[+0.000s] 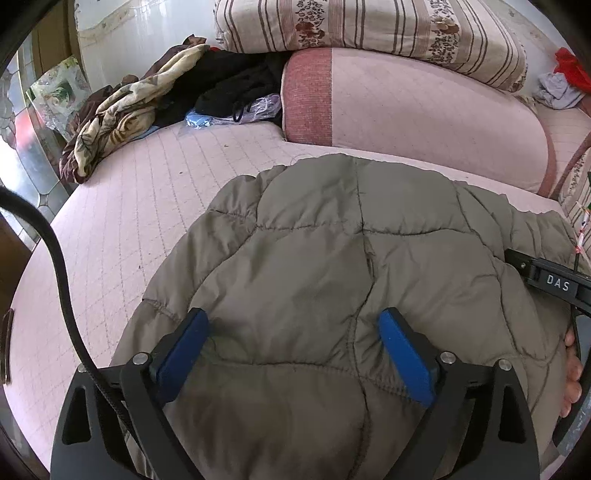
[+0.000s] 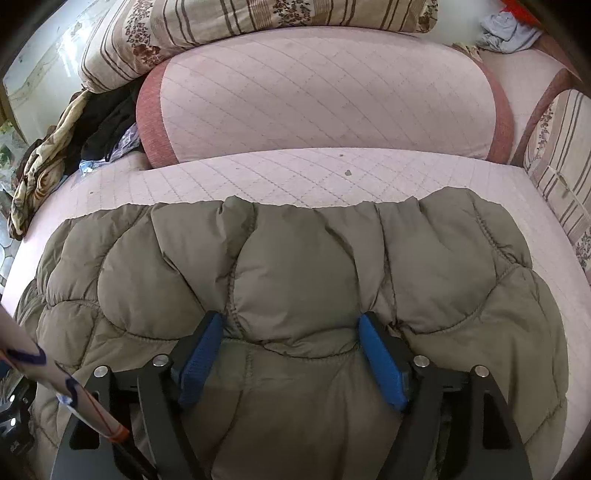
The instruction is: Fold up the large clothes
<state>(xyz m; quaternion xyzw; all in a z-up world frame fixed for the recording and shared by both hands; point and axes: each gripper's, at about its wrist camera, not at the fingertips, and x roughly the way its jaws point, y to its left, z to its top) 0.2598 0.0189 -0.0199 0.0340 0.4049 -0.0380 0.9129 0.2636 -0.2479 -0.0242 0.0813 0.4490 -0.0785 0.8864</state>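
Note:
A quilted olive-grey puffer jacket point(image 1: 332, 240) lies spread on the pink quilted bed point(image 1: 147, 184). My left gripper point(image 1: 293, 317) hovers low over its near part, blue pads point(image 1: 188, 350) wide apart, open, with flat fabric beneath them. In the right wrist view the jacket point(image 2: 295, 258) stretches across the bed point(image 2: 295, 170). My right gripper point(image 2: 291, 319) stands open, its blue pads point(image 2: 201, 358) flanking one puffed panel without squeezing it. The right gripper's black body point(image 1: 546, 284) and a hand point(image 1: 572, 369) show at the left view's right edge.
A pink bolster-like folded quilt point(image 1: 406, 110) lies behind the jacket, with a striped floral pillow point(image 1: 369, 26) on top. Crumpled clothes point(image 1: 122, 107) and black garments point(image 1: 236, 85) are heaped at the far left. A black cable point(image 1: 59, 266) hangs at left. A patterned sleeve point(image 2: 37, 369) crosses the lower left.

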